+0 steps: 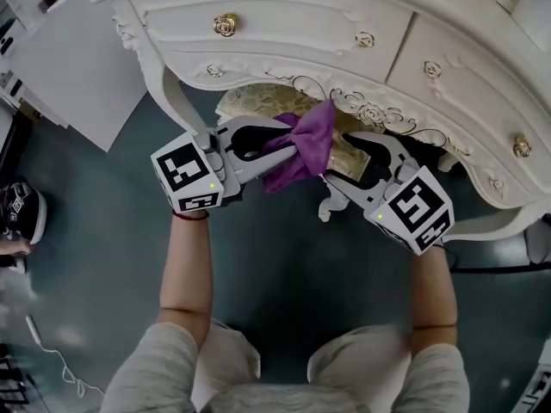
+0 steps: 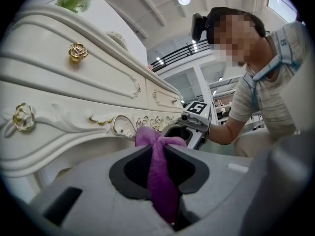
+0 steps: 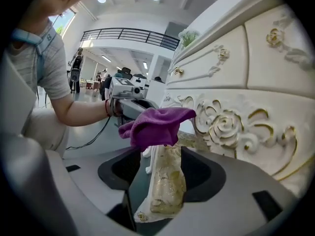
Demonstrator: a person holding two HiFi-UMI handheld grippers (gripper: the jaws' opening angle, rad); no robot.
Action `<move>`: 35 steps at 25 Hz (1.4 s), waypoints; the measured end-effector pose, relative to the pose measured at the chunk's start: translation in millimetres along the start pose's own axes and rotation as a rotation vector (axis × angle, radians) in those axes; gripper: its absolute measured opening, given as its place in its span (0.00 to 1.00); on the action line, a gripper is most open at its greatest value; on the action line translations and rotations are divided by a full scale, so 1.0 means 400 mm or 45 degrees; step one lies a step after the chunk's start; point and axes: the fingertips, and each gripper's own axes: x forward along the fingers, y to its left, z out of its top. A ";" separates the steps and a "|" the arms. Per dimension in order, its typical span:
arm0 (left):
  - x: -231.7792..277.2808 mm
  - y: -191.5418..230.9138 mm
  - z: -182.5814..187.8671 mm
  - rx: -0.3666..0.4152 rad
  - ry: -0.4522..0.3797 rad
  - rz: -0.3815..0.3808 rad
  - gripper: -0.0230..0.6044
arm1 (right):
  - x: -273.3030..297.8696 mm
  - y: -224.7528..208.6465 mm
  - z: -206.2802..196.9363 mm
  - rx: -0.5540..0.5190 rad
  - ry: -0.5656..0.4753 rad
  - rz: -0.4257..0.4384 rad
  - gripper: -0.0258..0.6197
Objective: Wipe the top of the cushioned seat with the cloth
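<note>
Beneath the desk, pinching the purple cloth tight in the shut left gripper, over the seat. Holding the right gripper with jaws partly apart around the seat's gold edge, not clamping it, and showing this only in the right gripper view. Carrying black-and-white square markers on 2 cubes in the head view. Showing an 8 on the blue neck strap in both gripper views, not overhead.
</note>
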 end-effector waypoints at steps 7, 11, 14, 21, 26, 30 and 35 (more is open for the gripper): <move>0.012 -0.003 -0.045 0.000 0.045 -0.025 0.16 | -0.047 -0.031 -0.089 0.349 -0.188 -0.199 0.40; 0.003 -0.005 -0.055 0.014 0.054 -0.044 0.16 | -0.054 -0.023 -0.169 0.469 -0.163 -0.292 0.44; -0.002 -0.003 -0.053 0.027 0.068 -0.032 0.16 | -0.047 -0.018 -0.219 0.537 -0.127 -0.321 0.47; 0.000 -0.011 -0.055 0.047 0.102 -0.030 0.16 | -0.012 -0.003 -0.338 0.687 -0.048 -0.305 0.50; 0.007 -0.020 -0.048 0.054 0.106 -0.042 0.16 | 0.025 0.029 -0.395 0.783 -0.008 -0.214 0.51; 0.012 -0.022 -0.047 0.057 0.113 -0.044 0.16 | 0.057 0.043 -0.424 0.801 0.034 -0.194 0.51; 0.019 -0.033 -0.051 0.061 0.122 -0.065 0.16 | 0.086 0.031 -0.446 0.817 0.050 -0.224 0.51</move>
